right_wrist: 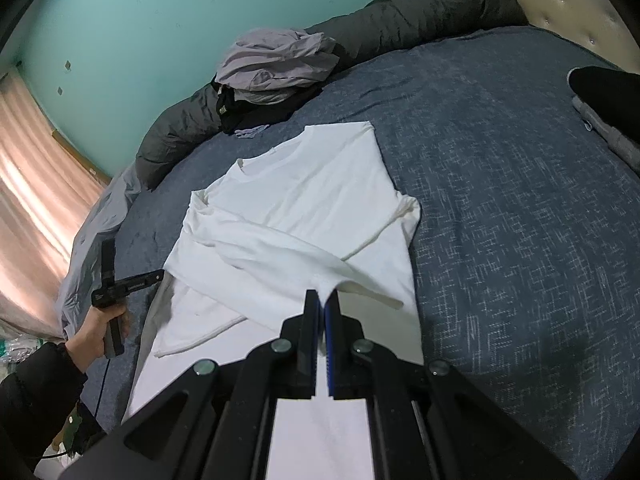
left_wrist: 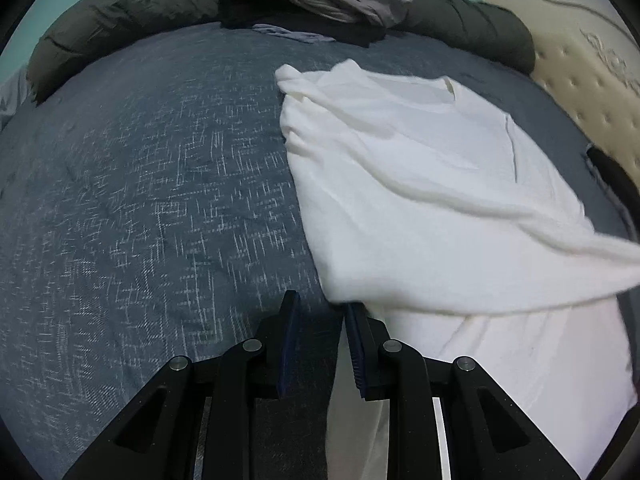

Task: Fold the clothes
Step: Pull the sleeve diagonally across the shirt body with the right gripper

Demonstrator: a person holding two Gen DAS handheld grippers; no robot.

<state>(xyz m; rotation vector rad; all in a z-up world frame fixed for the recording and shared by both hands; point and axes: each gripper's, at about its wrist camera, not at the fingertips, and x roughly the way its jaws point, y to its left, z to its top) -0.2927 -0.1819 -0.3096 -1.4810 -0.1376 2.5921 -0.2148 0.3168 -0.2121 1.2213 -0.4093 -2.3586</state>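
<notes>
Landmark: white T-shirt (right_wrist: 304,216), spread on the blue-grey bedspread (right_wrist: 520,216), collar end away from both cameras.

Nearest, at the shirt's hem-side fold: right gripper (right_wrist: 323,300), jaws clenched on a pinch of white cloth, fabric tented up between the blue pads.

At the shirt's left edge: left gripper (left_wrist: 322,308), jaws part-way apart, nothing between them; right-hand pad tip just under or against the overhanging shirt edge — contact not certain. Bedspread visible in the gap.

Left of the shirt, off its lower corner: person's hand (right_wrist: 102,330) in a dark sleeve (right_wrist: 38,384), gripping the left gripper's handle.

Across the shirt: one sleeve folded diagonally over the body, the other sleeve folded in at the right edge.

Beyond the collar: heap of clothes (right_wrist: 276,64), grey garment on top, dark ones beneath, small pale-blue piece at the foot.

Behind the heap: long dark-green padded roll (right_wrist: 420,12) along the bed's far edge; teal wall (right_wrist: 160,20) past it.

Far left of the shirt: pink curtain (right_wrist: 28,184).
</notes>
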